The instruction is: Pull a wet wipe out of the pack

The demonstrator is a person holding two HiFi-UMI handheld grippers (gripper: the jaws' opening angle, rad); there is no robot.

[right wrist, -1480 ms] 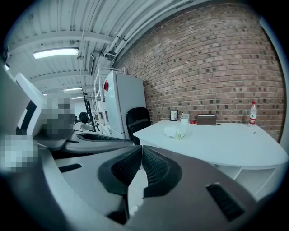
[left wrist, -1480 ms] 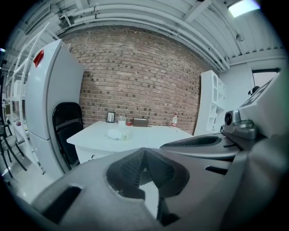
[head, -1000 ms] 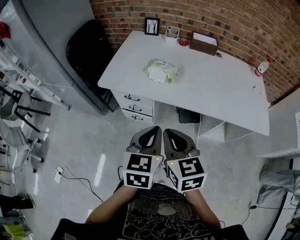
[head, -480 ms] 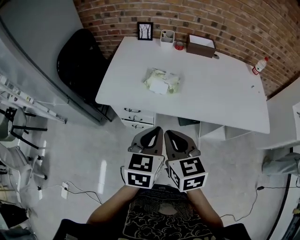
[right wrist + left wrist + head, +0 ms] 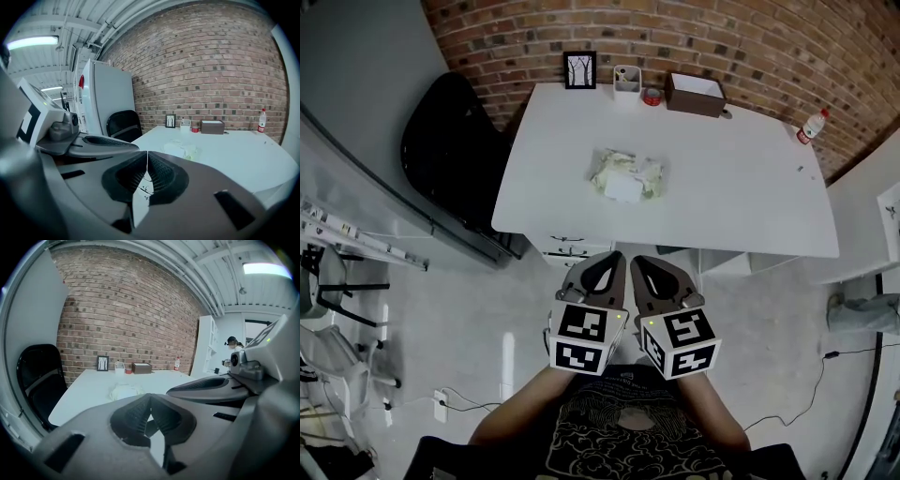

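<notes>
Facing a white desk, both claws closed and empty.
The desk (image 5: 741, 187) stands against a brick wall (image 5: 750, 37). The left claw (image 5: 614, 258) and right claw (image 5: 637, 262) hang side by side short of its near edge, jaws pressed together on nothing. The wet wipe pack (image 5: 625, 175) lies mid-desk, well apart from both.

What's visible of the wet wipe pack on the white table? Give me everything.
The wet wipe pack is a soft, crinkled pouch, pale with yellow-green tints, and looks like thin plastic film. A white rectangular patch sits on its top toward the near side; whether that is a flap or a wipe cannot be told. The pack lies flat on the white table, slightly left of centre and well in from every edge. Only the table touches it.
</notes>
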